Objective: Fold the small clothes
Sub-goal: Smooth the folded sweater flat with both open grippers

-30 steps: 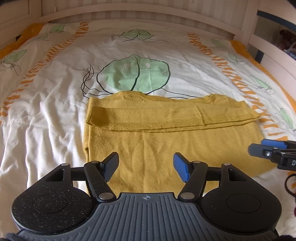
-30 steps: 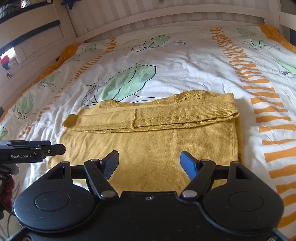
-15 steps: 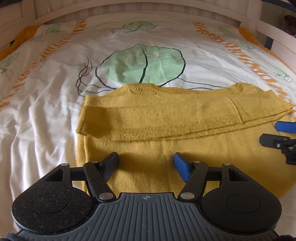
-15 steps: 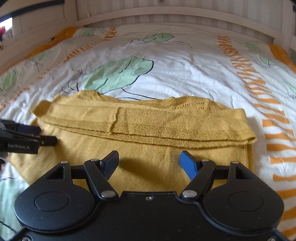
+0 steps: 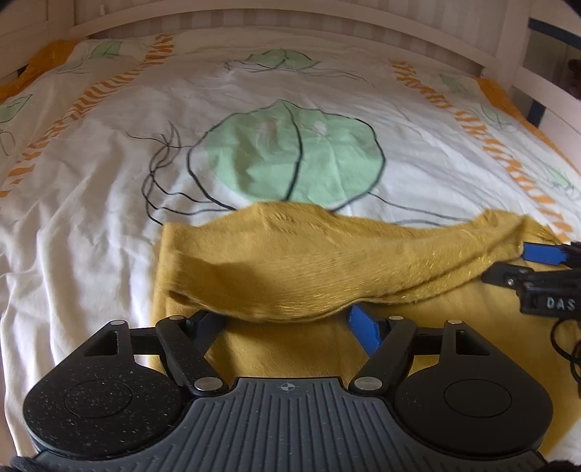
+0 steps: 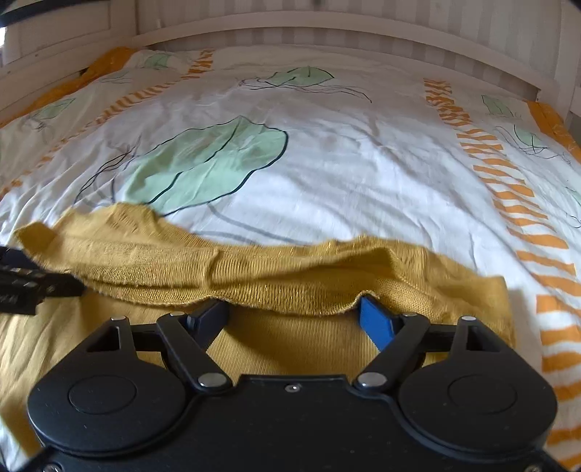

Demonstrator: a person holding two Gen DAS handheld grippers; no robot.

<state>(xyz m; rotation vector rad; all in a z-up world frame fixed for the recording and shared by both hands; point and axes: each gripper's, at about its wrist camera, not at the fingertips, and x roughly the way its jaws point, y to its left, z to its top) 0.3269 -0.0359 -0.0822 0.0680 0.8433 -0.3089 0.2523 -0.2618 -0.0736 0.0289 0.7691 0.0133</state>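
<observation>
— Since a second ago both grippers have closed in on the mustard-yellow knitted jumper [image 5: 290,261] lying at six o'clock on the leaf-printed white duvet [image 5: 109,181].

— State?

— Left gripper [image 5: 287,319] and right gripper [image 6: 294,312] are opening, fingertips under the folded band's edge, pinching nothing.

— Handling?

— Light, floppy; pinch that edge. Bare duvet to twelve o'clock; white bed rail [image 6: 326,32] beyond.

Left gripper [image 5: 287,319]: black speckled round housings behind the fingers, grey ribbed plate with a crosshair mark between them, silver pivot screws, one black pad and one blue. Right gripper [image 6: 294,312]: smooth black housings, same silver screws, black and blue pads; white lettering beside its fingers.
</observation>
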